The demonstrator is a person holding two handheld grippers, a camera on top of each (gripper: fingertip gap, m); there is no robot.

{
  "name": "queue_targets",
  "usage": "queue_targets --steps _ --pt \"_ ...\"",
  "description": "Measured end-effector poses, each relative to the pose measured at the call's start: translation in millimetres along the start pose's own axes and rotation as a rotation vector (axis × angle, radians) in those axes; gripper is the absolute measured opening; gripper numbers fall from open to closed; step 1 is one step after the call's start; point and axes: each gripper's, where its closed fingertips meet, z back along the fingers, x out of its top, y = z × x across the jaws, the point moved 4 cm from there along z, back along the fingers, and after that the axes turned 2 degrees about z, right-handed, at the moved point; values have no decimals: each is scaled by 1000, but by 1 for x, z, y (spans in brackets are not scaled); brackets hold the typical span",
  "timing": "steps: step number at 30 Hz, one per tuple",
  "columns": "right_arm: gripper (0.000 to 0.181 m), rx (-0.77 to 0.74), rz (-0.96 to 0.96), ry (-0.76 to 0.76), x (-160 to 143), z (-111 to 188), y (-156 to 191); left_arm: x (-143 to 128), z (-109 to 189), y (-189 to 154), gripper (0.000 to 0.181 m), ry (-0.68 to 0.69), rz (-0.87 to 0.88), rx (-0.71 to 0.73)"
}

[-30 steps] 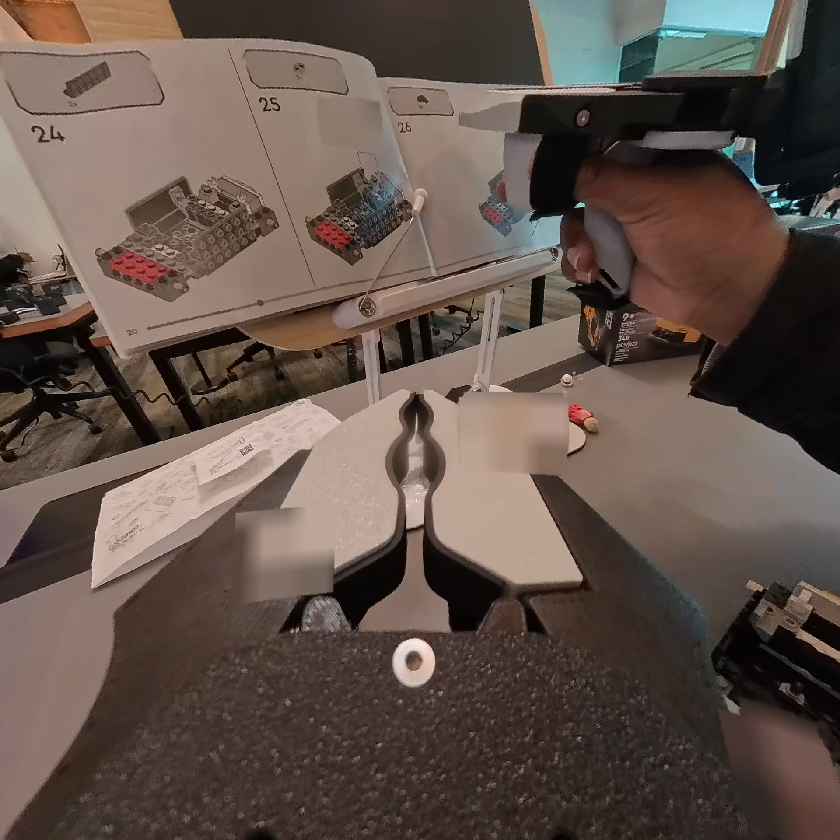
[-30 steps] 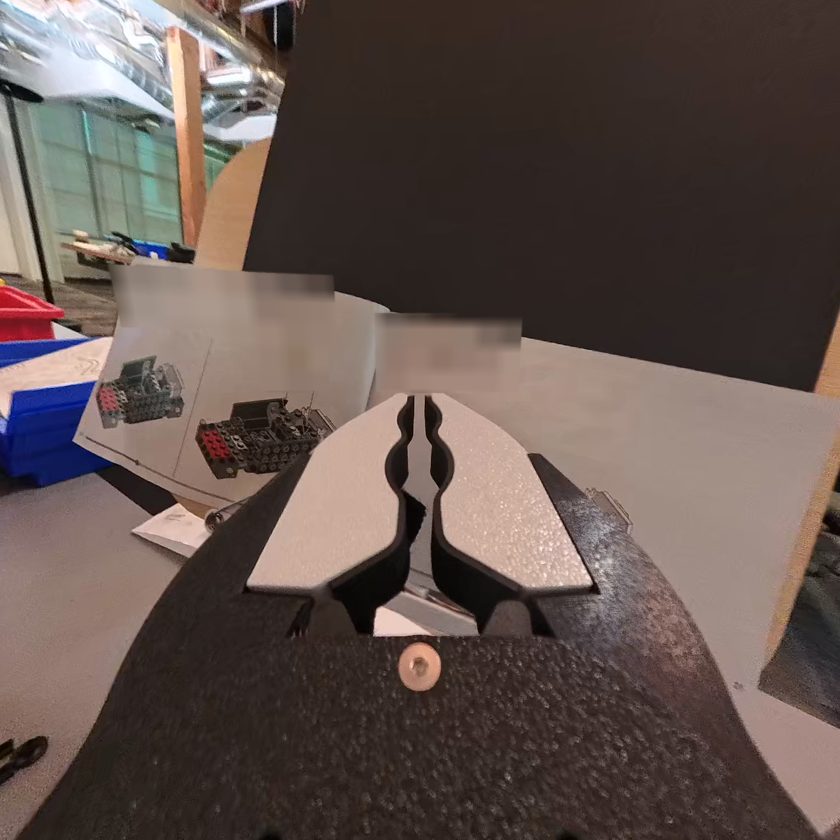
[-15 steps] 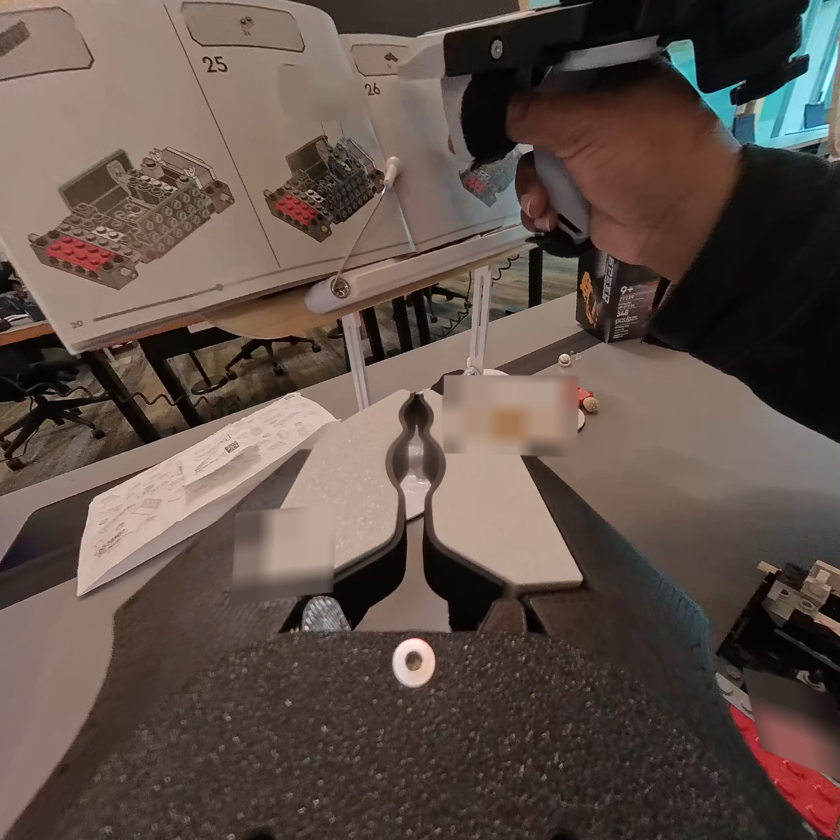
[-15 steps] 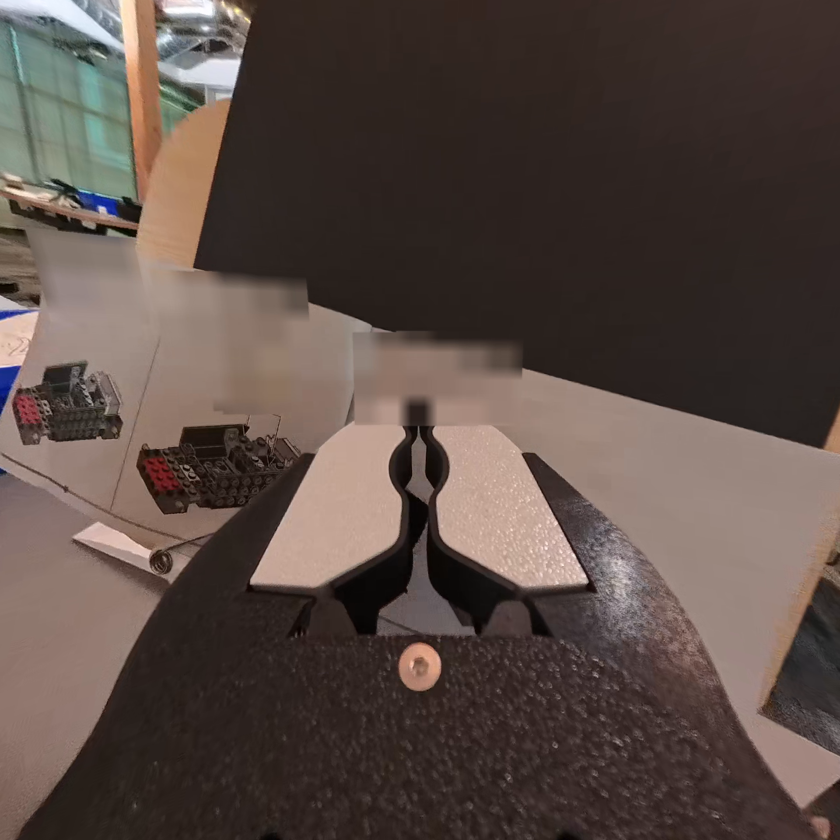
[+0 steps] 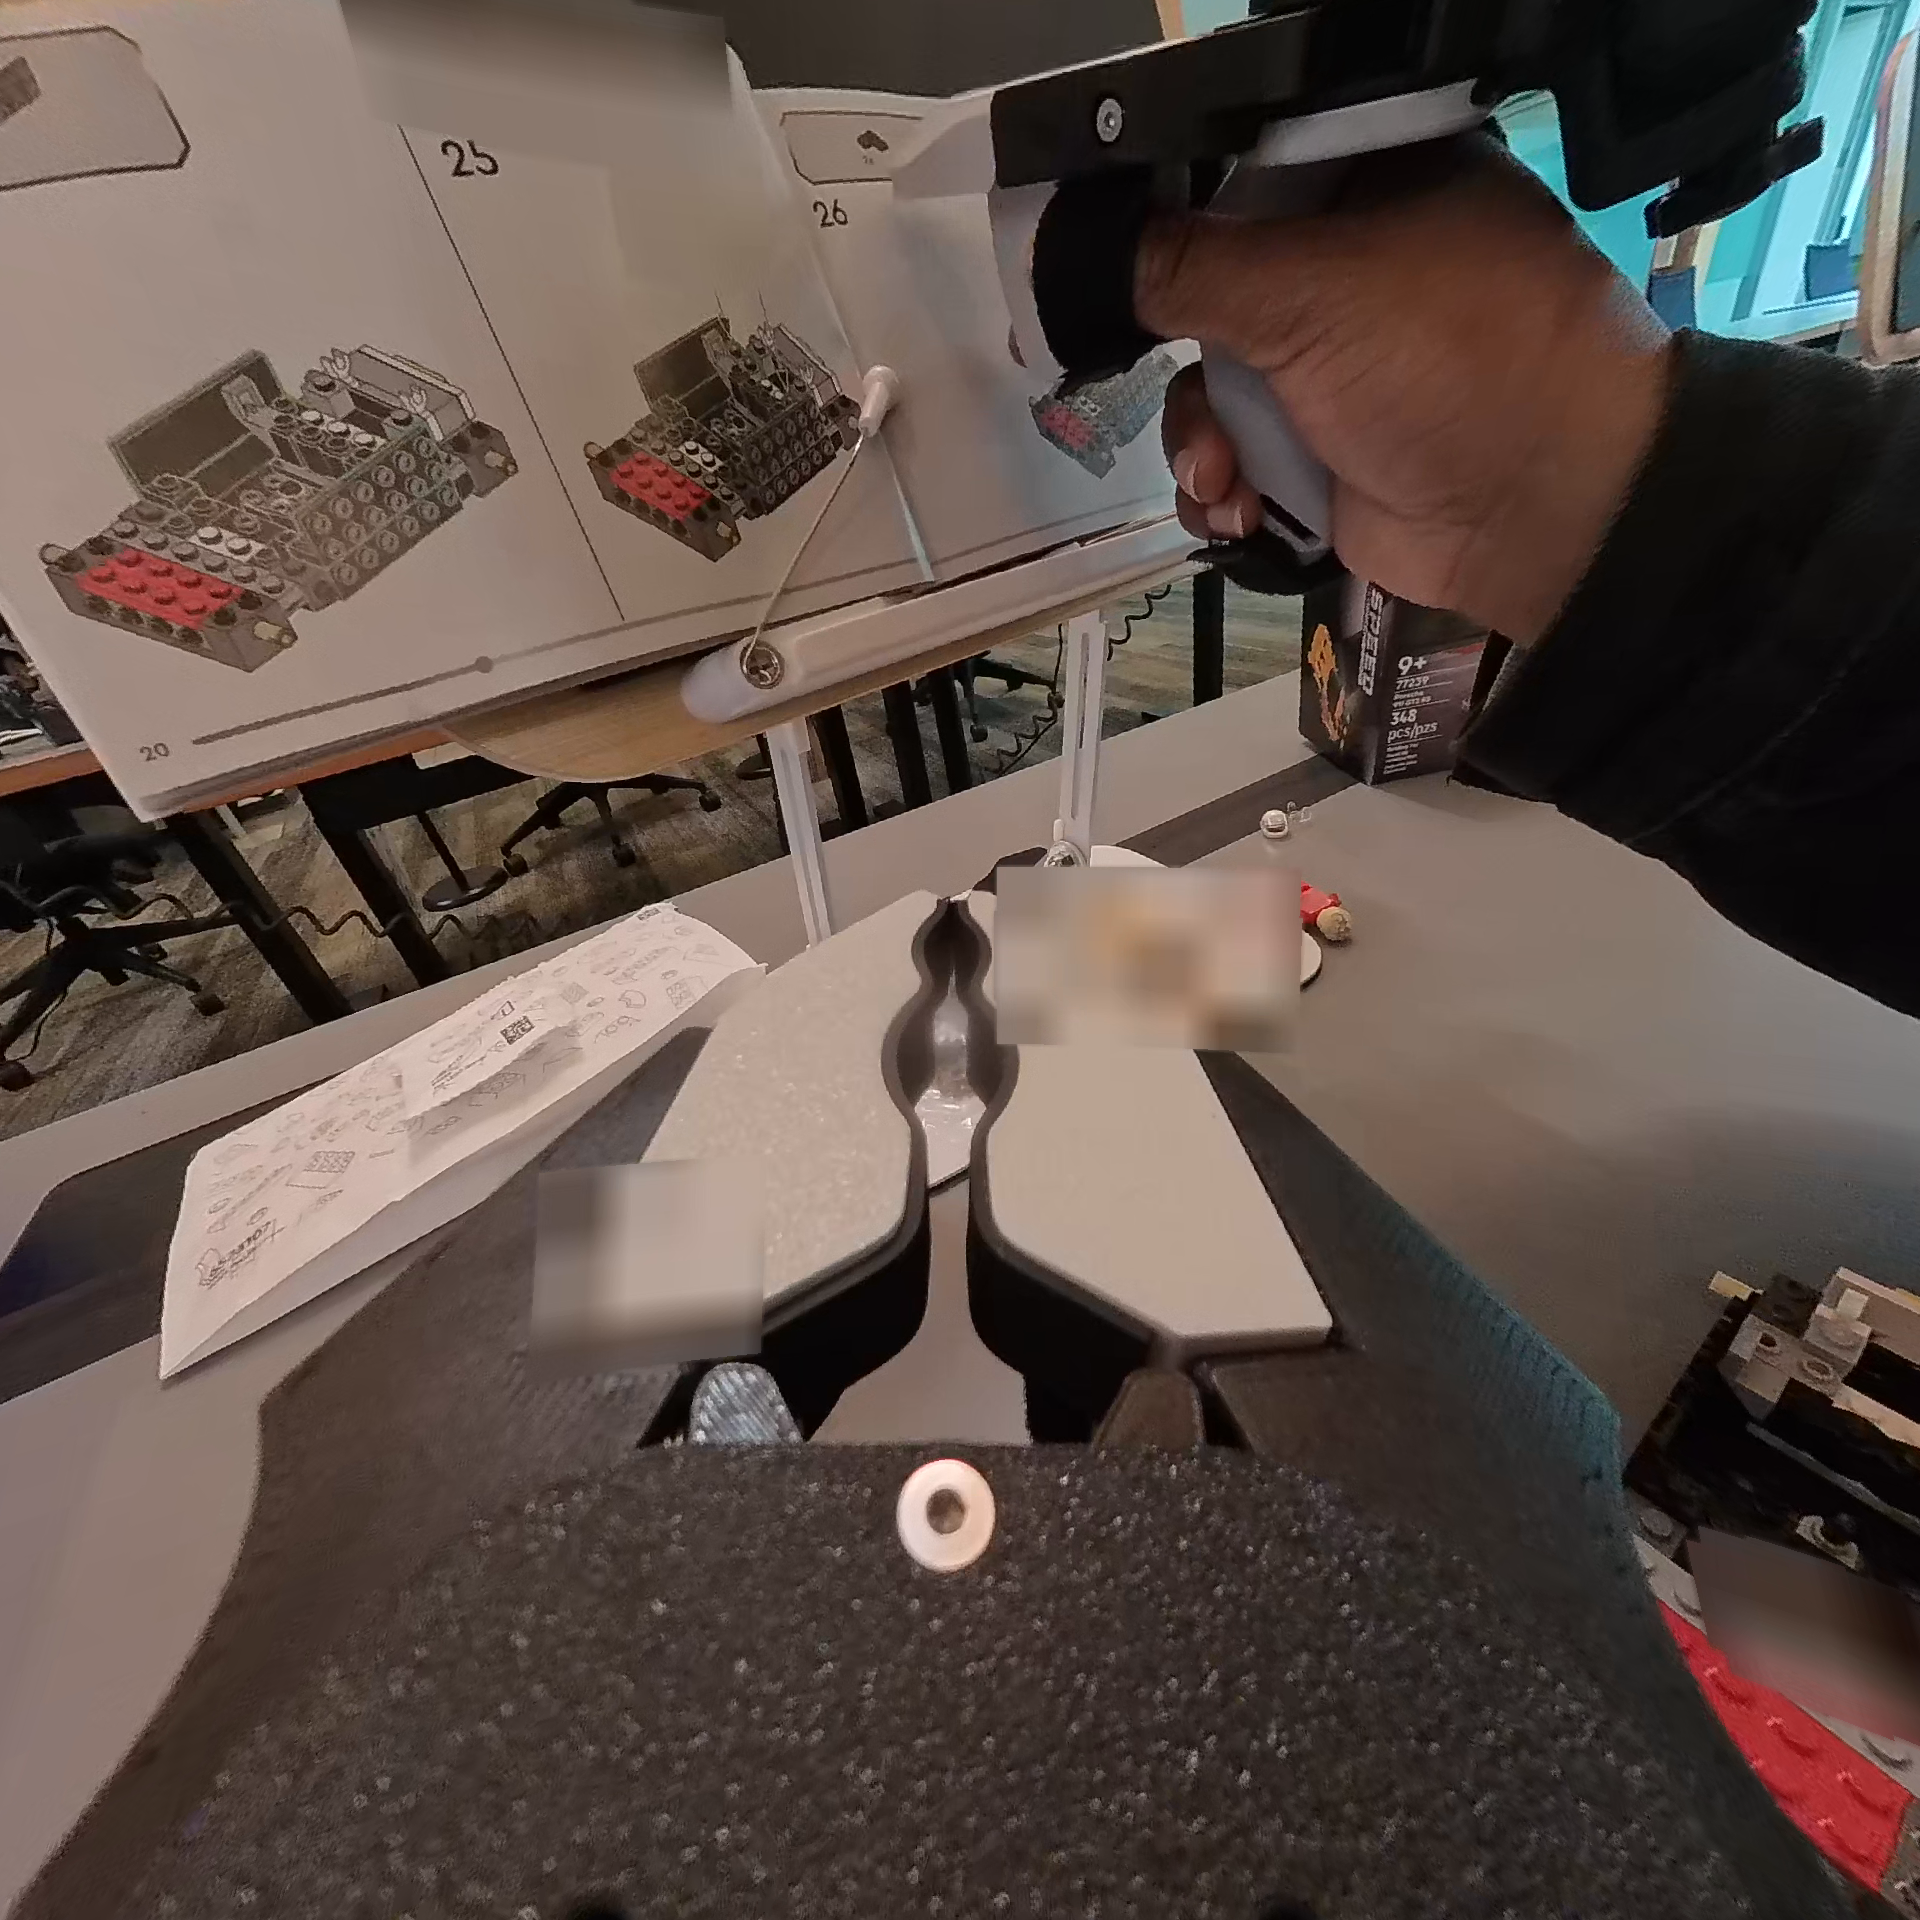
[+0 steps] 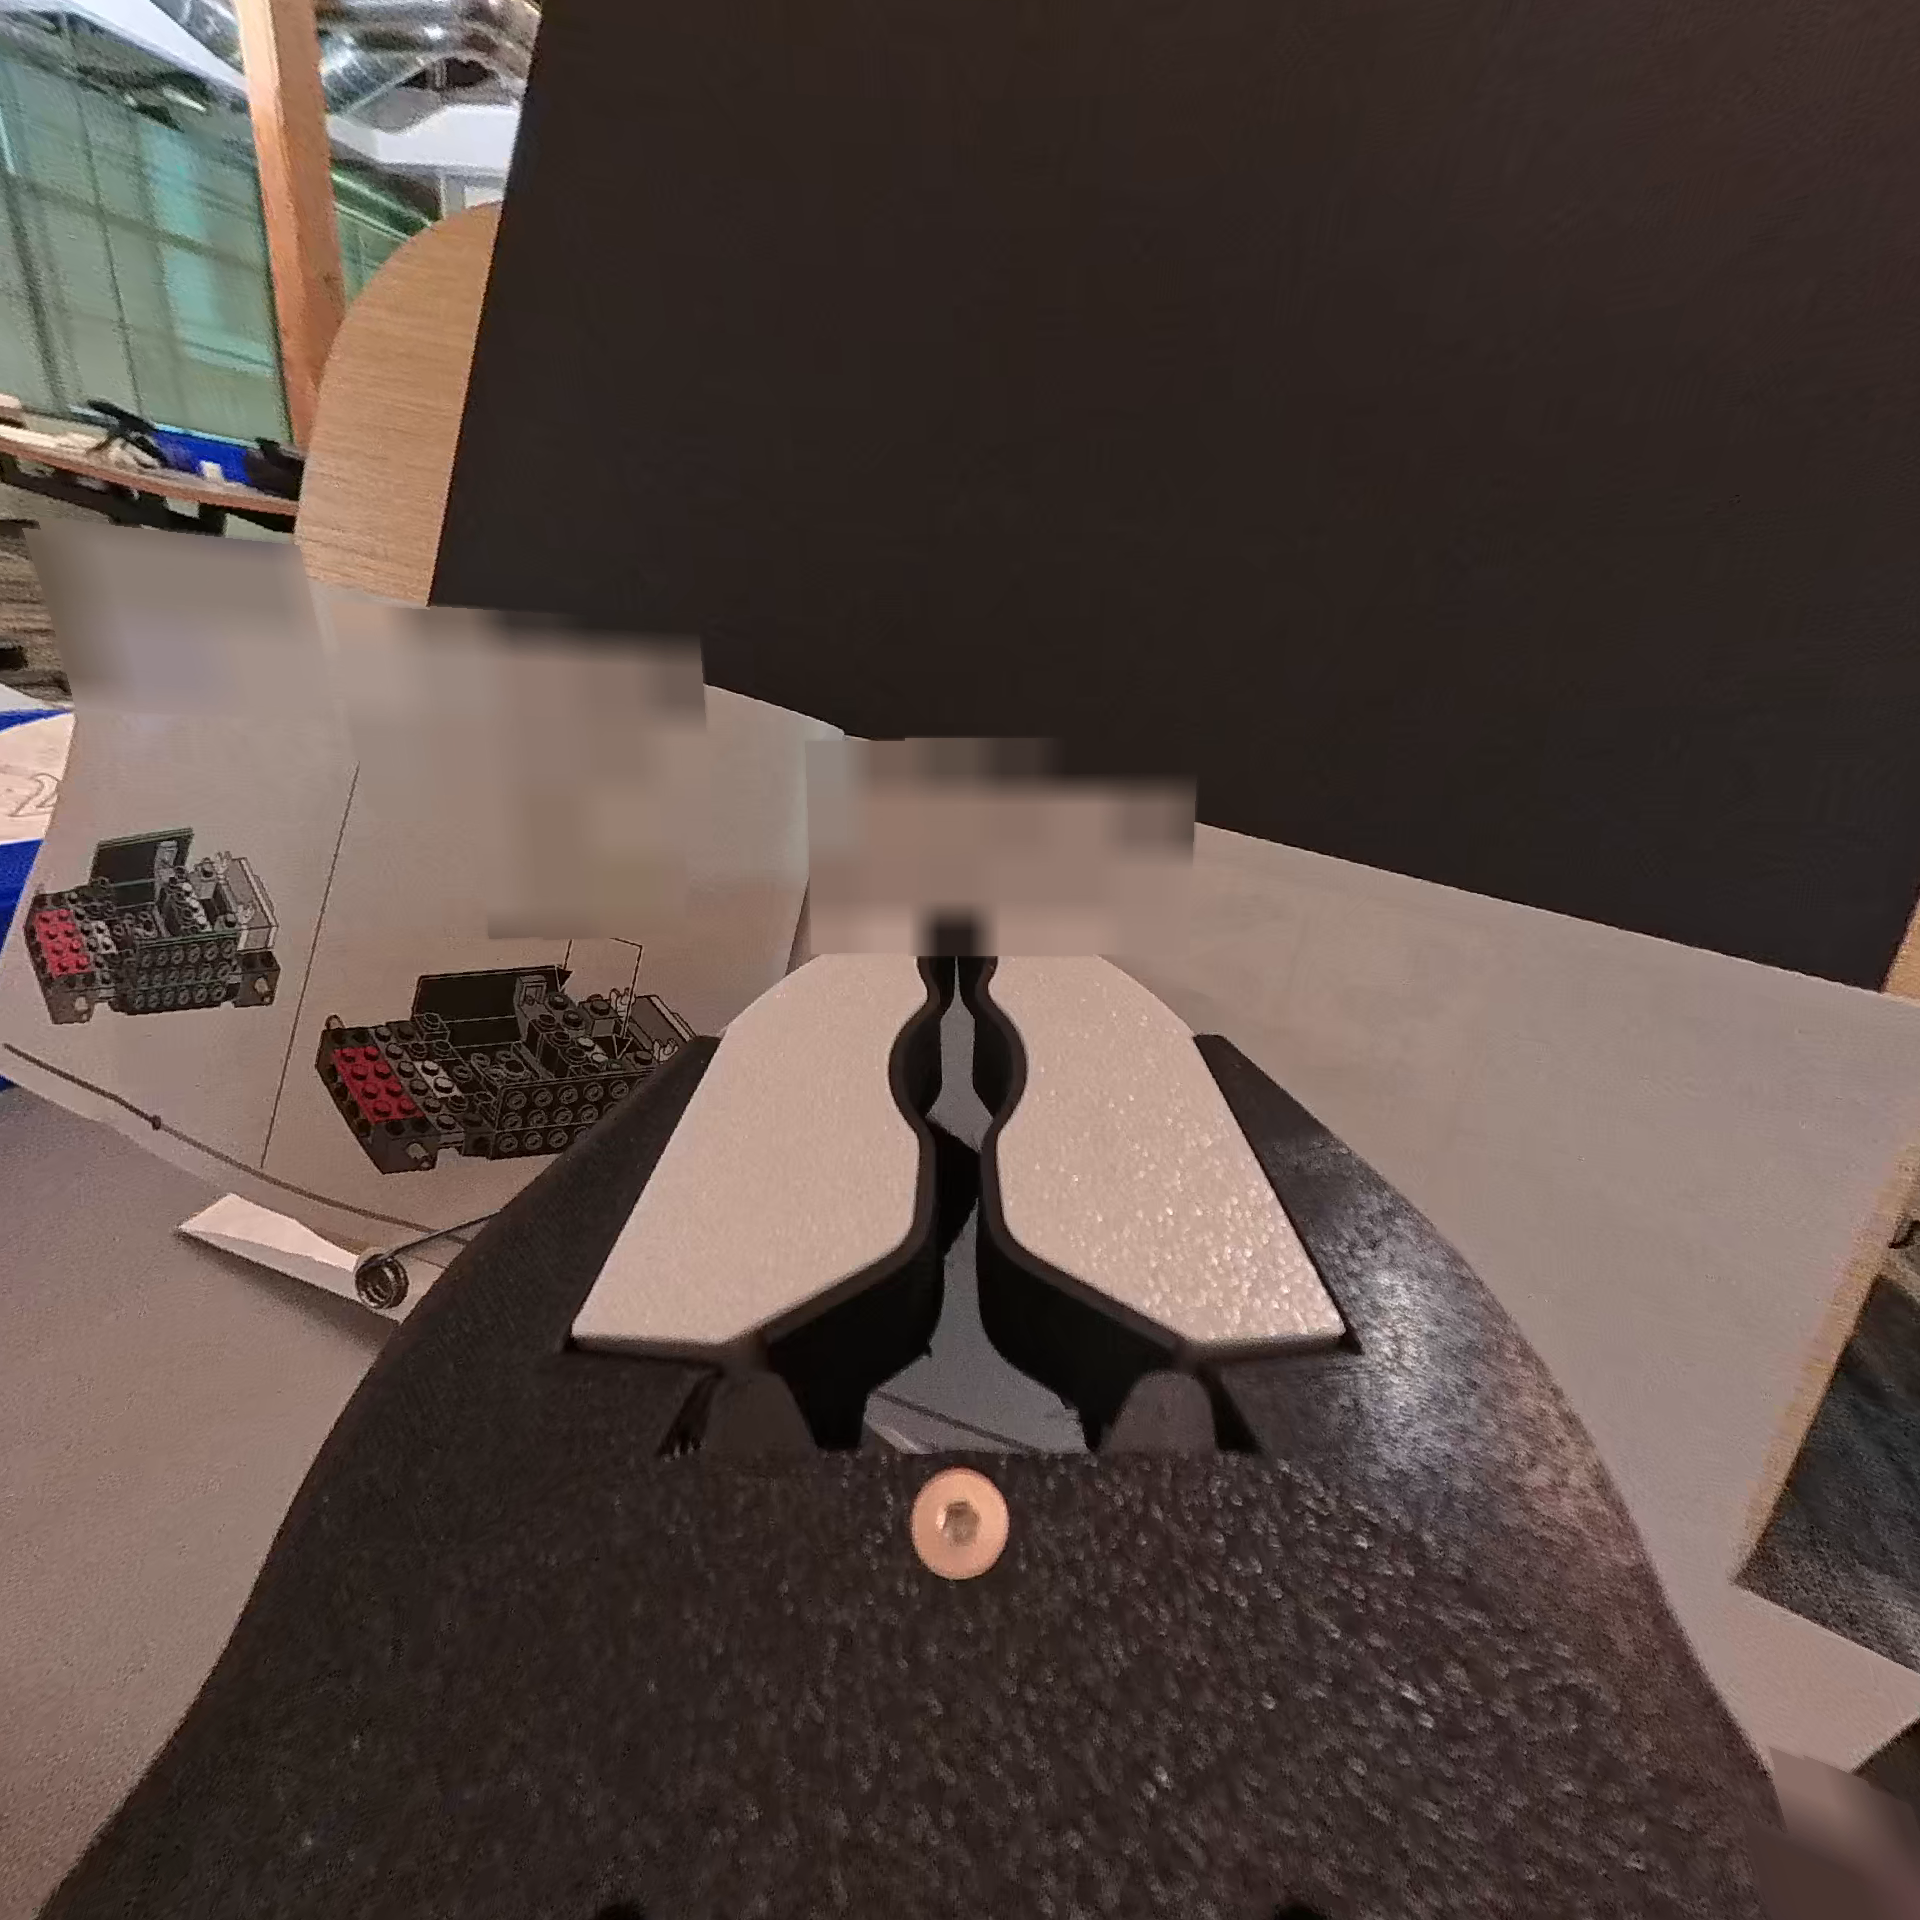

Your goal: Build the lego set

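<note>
My left gripper (image 5: 954, 909) is shut and empty, low over the grey table (image 5: 1558, 1091). The open instruction booklet (image 5: 436, 395) stands on a white stand (image 5: 935, 634) behind it. A hand holds my right gripper (image 5: 940, 140) up at the top of the booklet's right-hand page. In the right wrist view that gripper (image 6: 956, 961) is shut, its tips close against that page (image 6: 1455, 1091); I cannot tell if paper is pinched. The partly built black and grey model (image 5: 1808, 1382) sits at the right edge, by a red plate (image 5: 1787, 1766).
A folded paper leaflet (image 5: 436, 1122) lies left of my left gripper. A small red piece (image 5: 1322, 914) and a small round piece (image 5: 1276, 824) lie beyond it, and the set's box (image 5: 1371, 686) stands at the back right. A dark panel (image 6: 1247, 416) rises behind the booklet. The gap from one gripper's tips to the other's is roughly 20 cm.
The right gripper has moved closer to the booklet's right page. The left view has shifted, bringing the model and red plate further in. Both grippers stay shut.
</note>
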Motion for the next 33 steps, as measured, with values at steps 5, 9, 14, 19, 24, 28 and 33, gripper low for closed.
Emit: queue_targets --steps 5,9,14,19,24,28,33 --pt "0 -4 1 13 -2 -1 -1 0 0 -1 0 1 -3 -2" --pt "0 -3 5 16 -1 -1 0 1 0 -1 0 0 -7 -3" --pt "0 -7 14 17 -1 0 0 2 0 -1 0 -3 -10 -1" --pt "0 -30 16 21 1 13 -6 9 3 0 0 -22 -22 4" --pt "0 -49 60 99 -7 41 -31 11 5 -1 0 -28 -24 0" --pt "0 -79 105 171 -21 69 -45 17 8 -4 0 -46 -27 -7" --pt "1 -81 102 181 -38 86 -44 26 12 -11 0 -78 -37 -15"
